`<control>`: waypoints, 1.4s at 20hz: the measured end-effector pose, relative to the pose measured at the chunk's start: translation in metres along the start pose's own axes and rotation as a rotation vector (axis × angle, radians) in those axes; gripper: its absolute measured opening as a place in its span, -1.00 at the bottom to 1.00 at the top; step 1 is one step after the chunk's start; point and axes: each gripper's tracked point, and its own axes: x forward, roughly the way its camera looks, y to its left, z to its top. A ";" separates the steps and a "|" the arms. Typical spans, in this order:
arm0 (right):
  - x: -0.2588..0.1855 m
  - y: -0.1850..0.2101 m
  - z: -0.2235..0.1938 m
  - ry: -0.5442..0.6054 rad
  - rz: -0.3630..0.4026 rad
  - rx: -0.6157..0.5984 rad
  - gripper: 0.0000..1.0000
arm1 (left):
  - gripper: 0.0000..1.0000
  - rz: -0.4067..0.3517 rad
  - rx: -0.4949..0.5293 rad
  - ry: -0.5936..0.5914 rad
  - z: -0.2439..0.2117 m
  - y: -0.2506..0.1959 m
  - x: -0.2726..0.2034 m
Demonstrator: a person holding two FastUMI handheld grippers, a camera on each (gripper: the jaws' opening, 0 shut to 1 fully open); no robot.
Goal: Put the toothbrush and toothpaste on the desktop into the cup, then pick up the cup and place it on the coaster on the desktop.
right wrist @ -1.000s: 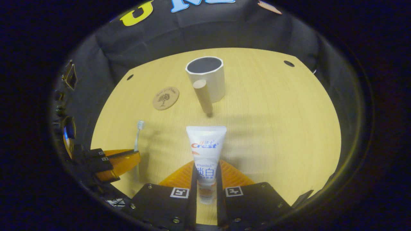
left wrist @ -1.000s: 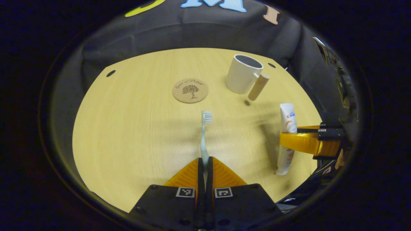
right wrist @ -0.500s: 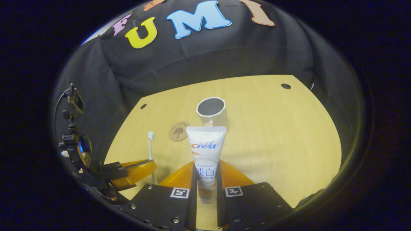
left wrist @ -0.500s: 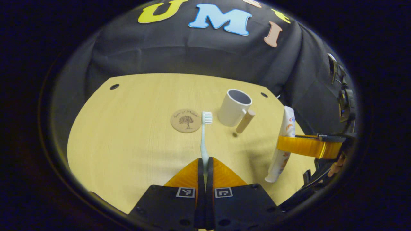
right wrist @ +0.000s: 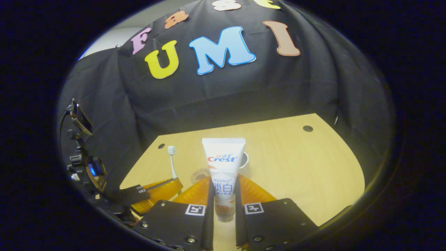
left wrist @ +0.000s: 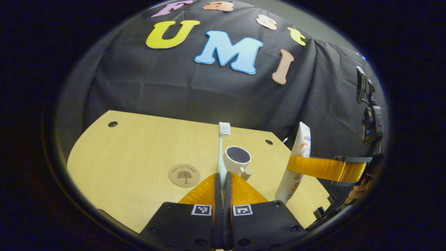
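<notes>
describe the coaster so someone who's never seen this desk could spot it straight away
Start at the pale wooden desktop before the black cloth wall. On it stands a white cup with a wooden handle; the coaster lies just to its left in the left gripper view. It is the only flat thing there: a round cork disc printed with a dark tree.

white cup (left wrist: 237, 160), tan coaster (left wrist: 184, 175) with tree print, pale toothbrush (left wrist: 222, 150)

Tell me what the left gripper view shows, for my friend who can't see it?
The left gripper is shut on a pale blue toothbrush, held bristles-up above a light wooden table. Behind stand a white cup and a round cork coaster; at right, the right gripper clamps a white toothpaste tube.
</notes>
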 end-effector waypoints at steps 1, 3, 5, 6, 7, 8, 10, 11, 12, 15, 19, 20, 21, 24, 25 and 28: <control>-0.002 0.003 0.009 -0.026 0.000 -0.010 -0.48 | -0.84 -0.011 0.010 -0.035 0.013 -0.002 0.002; 0.001 0.006 0.032 -0.085 -0.005 -0.037 -0.48 | -0.84 -0.049 0.037 -0.105 0.036 -0.010 0.005; -0.001 0.005 0.044 -0.139 -0.012 -0.058 -0.48 | -0.85 -0.080 0.070 -0.174 0.058 -0.016 0.008; 0.000 0.008 0.054 -0.165 -0.011 -0.064 -0.48 | -0.85 -0.096 0.081 -0.222 0.071 -0.018 0.010; 0.006 0.009 0.064 -0.192 -0.010 -0.066 -0.48 | -0.86 -0.114 0.096 -0.250 0.080 -0.023 0.013; 0.009 0.010 0.068 -0.216 -0.012 -0.066 -0.48 | -0.86 -0.126 0.107 -0.270 0.087 -0.027 0.015; 0.026 0.007 0.080 -0.249 -0.014 -0.059 -0.49 | -0.88 -0.158 0.117 -0.300 0.094 -0.032 0.022; 0.036 0.004 0.083 -0.252 -0.013 -0.053 -0.49 | -0.86 -0.171 0.116 -0.312 0.097 -0.034 0.027; 0.044 0.002 0.083 -0.256 -0.010 -0.048 -0.49 | -0.86 -0.184 0.111 -0.325 0.101 -0.035 0.031; 0.070 -0.004 0.087 -0.278 -0.015 -0.065 -0.49 | -0.86 -0.215 0.095 -0.350 0.107 -0.037 0.045; 0.104 -0.019 0.089 -0.290 -0.032 -0.066 -0.43 | -0.86 -0.221 0.079 -0.376 0.116 -0.030 0.059; 0.111 -0.022 0.087 -0.277 -0.034 -0.061 -0.43 | -0.87 -0.218 0.078 -0.379 0.117 -0.027 0.061; 0.118 -0.025 0.084 -0.264 -0.038 -0.058 -0.43 | -0.87 -0.222 0.078 -0.383 0.119 -0.027 0.063; 0.139 -0.029 0.068 -0.211 -0.046 -0.078 -0.50 | -0.86 -0.220 0.079 -0.386 0.121 -0.023 0.069; 0.143 -0.029 0.063 -0.195 -0.049 -0.091 -0.50 | -0.86 -0.222 0.076 -0.385 0.121 -0.022 0.071; 0.153 -0.033 0.051 -0.153 -0.059 -0.129 -0.45 | -0.86 -0.218 0.070 -0.377 0.118 -0.018 0.075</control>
